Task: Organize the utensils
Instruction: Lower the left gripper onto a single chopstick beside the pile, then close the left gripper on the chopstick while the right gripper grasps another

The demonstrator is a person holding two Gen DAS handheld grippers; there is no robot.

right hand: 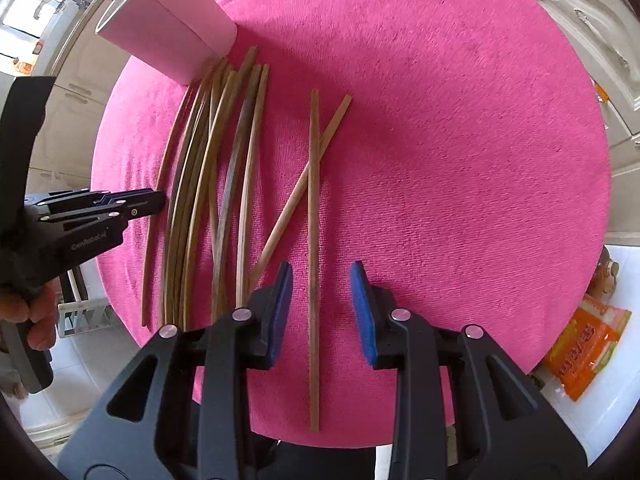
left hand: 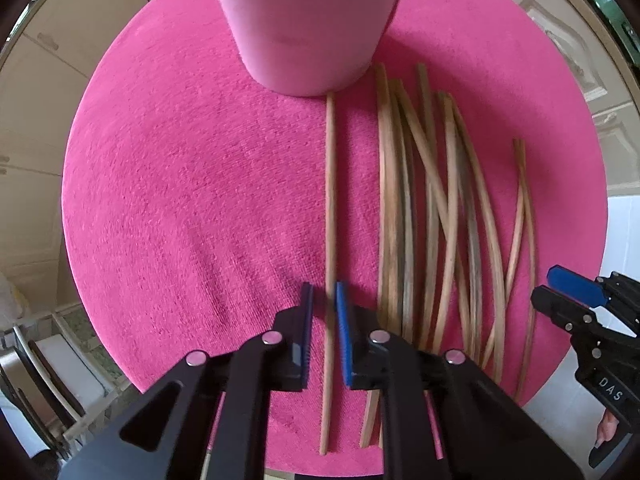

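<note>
A round pink mat [left hand: 180,200] [right hand: 460,140] carries a pale pink cup [left hand: 308,20] [right hand: 168,28] and several wooden chopsticks [left hand: 432,220] [right hand: 208,200]. My left gripper [left hand: 324,294] [right hand: 158,200] points down over one lone chopstick [left hand: 330,200]. That stick runs between its blue pads, the jaws stand narrow, and a sliver of mat still shows beside the stick. My right gripper [right hand: 322,276] [left hand: 546,286] straddles another single chopstick [right hand: 314,200], its pads well apart from it. A second stick [right hand: 296,196] crosses that one.
Cream cabinet doors [right hand: 592,40] ring the mat. A dish rack [left hand: 40,380] stands low on the left. An orange packet [right hand: 588,348] lies on the white counter at the right. A hand [right hand: 32,316] grasps the left gripper's handle.
</note>
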